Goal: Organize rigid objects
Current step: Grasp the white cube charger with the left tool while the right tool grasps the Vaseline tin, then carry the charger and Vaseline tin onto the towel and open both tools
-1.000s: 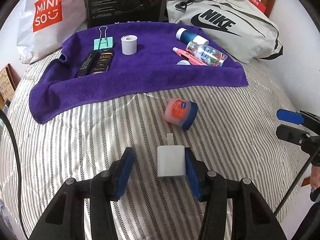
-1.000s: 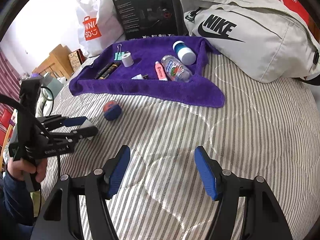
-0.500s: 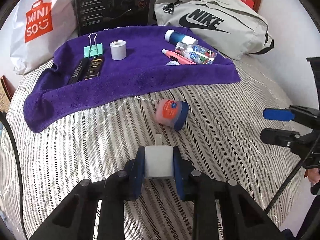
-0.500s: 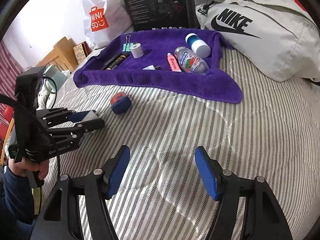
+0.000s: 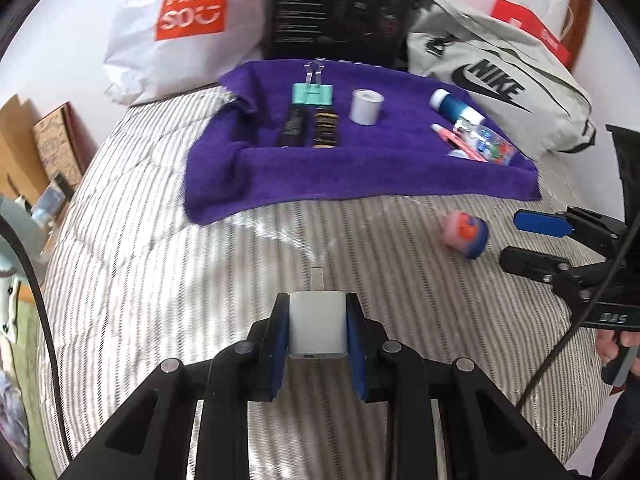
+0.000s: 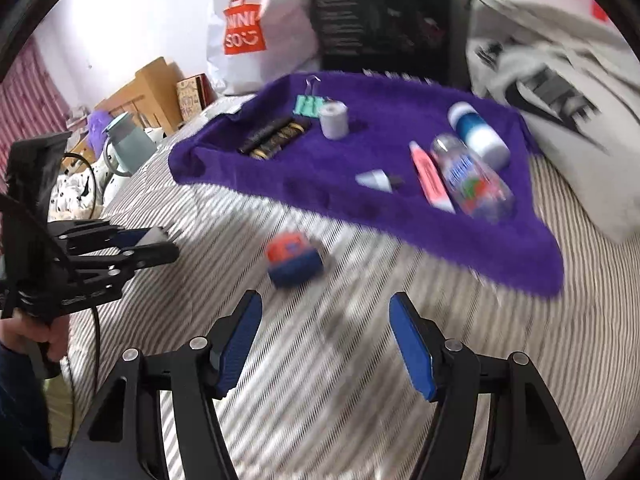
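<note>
My left gripper (image 5: 318, 326) is shut on a white charger plug (image 5: 317, 327), held above the striped bed; it also shows at the left of the right wrist view (image 6: 154, 242). My right gripper (image 6: 326, 340) is open and empty, just short of a small blue-lidded jar (image 6: 294, 260) lying on its side on the bed. The jar (image 5: 466, 234) lies right of my left gripper. Beyond it is a purple towel (image 5: 360, 168) with a teal binder clip (image 5: 312, 94), two dark tubes (image 5: 312, 128), a white roll (image 5: 366, 106), a pink tube (image 6: 430, 180) and two bottles (image 6: 472, 176).
A white Miniso bag (image 5: 180, 28), a black box (image 5: 340, 4) and a grey Nike bag (image 5: 500, 80) stand behind the towel. Wooden furniture and a kettle (image 6: 128, 144) are off the bed's left side.
My left gripper closed on the charger plug and lifted it, swinging left. My right gripper moved forward toward the jar, staying open.
</note>
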Demonstrator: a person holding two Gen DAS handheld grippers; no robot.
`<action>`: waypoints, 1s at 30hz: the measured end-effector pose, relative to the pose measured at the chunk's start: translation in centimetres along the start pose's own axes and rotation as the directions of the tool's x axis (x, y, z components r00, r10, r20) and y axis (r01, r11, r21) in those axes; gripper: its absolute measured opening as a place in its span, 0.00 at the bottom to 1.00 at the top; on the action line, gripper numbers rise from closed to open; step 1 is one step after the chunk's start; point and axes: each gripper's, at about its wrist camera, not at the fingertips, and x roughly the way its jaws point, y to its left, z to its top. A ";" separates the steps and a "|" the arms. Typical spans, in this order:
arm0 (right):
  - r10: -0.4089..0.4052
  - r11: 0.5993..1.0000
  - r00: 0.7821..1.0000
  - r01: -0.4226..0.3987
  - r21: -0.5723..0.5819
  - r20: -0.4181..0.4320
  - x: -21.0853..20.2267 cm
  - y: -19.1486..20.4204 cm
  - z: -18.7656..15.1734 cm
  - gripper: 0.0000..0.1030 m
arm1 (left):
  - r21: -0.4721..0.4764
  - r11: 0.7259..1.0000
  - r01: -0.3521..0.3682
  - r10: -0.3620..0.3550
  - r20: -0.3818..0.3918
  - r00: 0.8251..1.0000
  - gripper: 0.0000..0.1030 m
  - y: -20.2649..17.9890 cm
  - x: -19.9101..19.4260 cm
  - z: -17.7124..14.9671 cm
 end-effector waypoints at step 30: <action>-0.070 0.986 0.996 0.061 -0.156 -0.053 2.9 1.9 0.4 0.36 | -0.024 0.999 0.032 -0.032 -0.011 0.999 0.25 0.8 1.0 -0.5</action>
